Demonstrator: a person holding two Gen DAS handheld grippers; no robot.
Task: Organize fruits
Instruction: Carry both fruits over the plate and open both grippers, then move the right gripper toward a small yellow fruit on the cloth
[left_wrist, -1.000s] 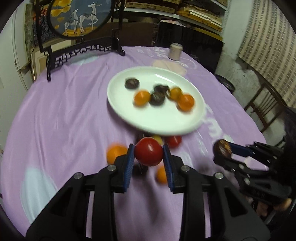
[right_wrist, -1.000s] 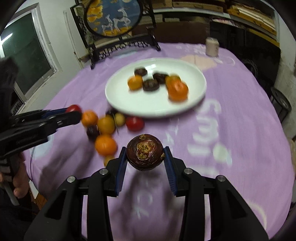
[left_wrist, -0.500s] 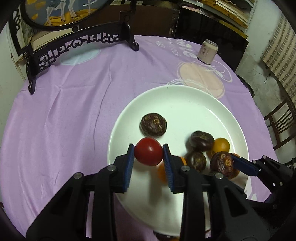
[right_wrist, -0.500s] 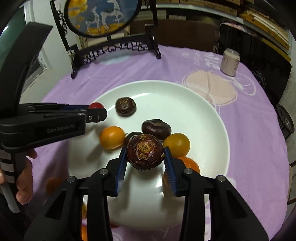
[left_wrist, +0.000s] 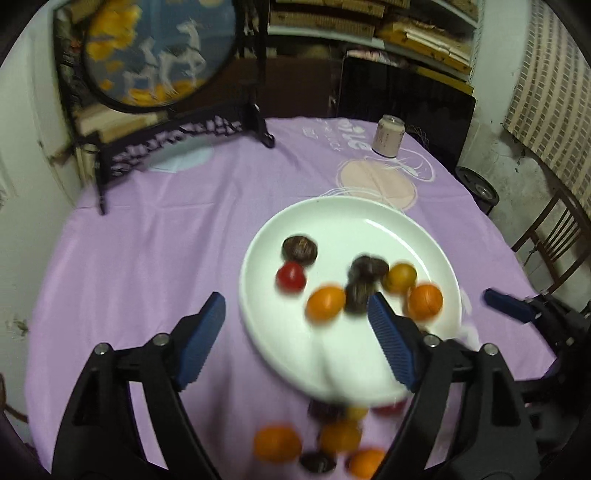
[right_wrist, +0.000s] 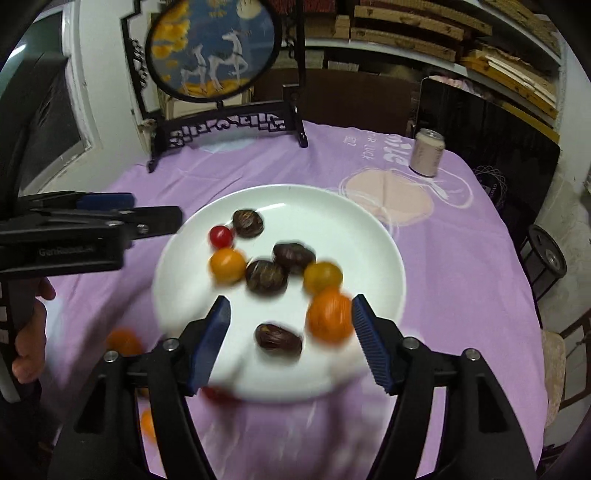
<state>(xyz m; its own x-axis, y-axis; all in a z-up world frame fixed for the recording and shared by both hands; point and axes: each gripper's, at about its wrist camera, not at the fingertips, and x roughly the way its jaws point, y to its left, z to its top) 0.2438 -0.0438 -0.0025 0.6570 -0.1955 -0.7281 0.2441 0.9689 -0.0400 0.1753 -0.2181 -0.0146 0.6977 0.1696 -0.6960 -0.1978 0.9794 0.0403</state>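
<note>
Both grippers have just been opening – the left gripper (left_wrist: 295, 332) and the right gripper (right_wrist: 290, 339) stand wide apart, nothing between the jaws. The red tomato (left_wrist: 290, 277) and the dark brown fruit (right_wrist: 277, 338) lie on the white plate (right_wrist: 369, 236); more fruits (left_wrist: 277, 443) wait on the purple tablecloth (left_wrist: 147, 240).

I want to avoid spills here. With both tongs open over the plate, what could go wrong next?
1. The brown fruit lies near the white plate's front edge; it might roll off.
2. The right tongs hang close to the large orange fruit and could knock it.
3. Loose fruits remain on the cloth, crowded together.
</note>
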